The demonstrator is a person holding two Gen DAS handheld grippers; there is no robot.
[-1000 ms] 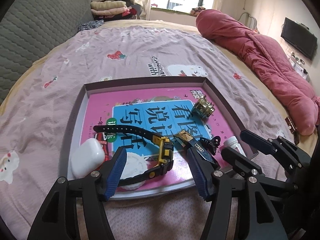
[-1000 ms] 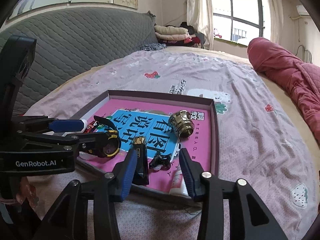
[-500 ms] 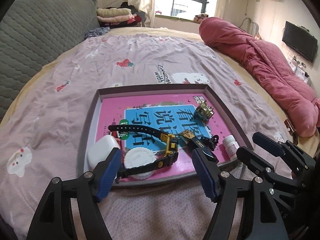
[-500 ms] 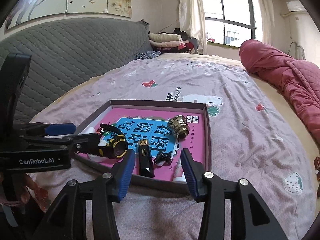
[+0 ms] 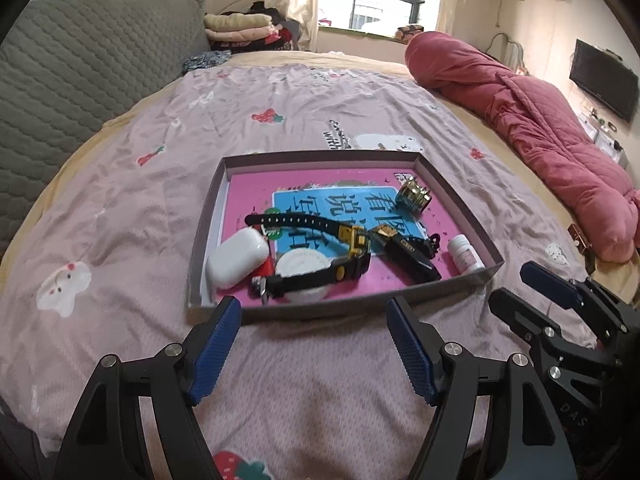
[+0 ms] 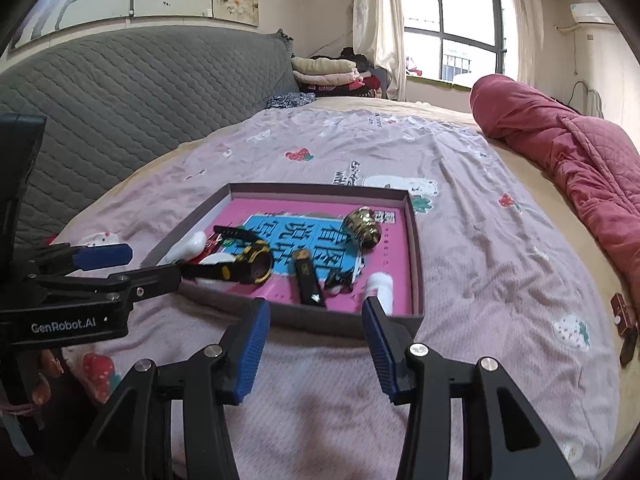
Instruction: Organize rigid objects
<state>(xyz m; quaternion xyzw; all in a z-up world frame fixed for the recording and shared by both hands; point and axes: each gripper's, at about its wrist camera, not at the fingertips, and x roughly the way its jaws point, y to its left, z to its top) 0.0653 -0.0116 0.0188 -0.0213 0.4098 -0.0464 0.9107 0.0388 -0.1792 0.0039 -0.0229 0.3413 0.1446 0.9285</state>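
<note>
Left wrist view: both grippers, left (image 5: 312,344) and right (image 5: 516,284), are held open and empty, so the near tray (image 5: 344,307) wall could be bumped if either is pushed in low.

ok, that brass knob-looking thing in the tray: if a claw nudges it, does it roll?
Probably. The brass piece lies on its side on the glossy book cover, and its rounded body looks apt to roll. Likely heavy for its size if metal, and slippery to pinch.
</note>
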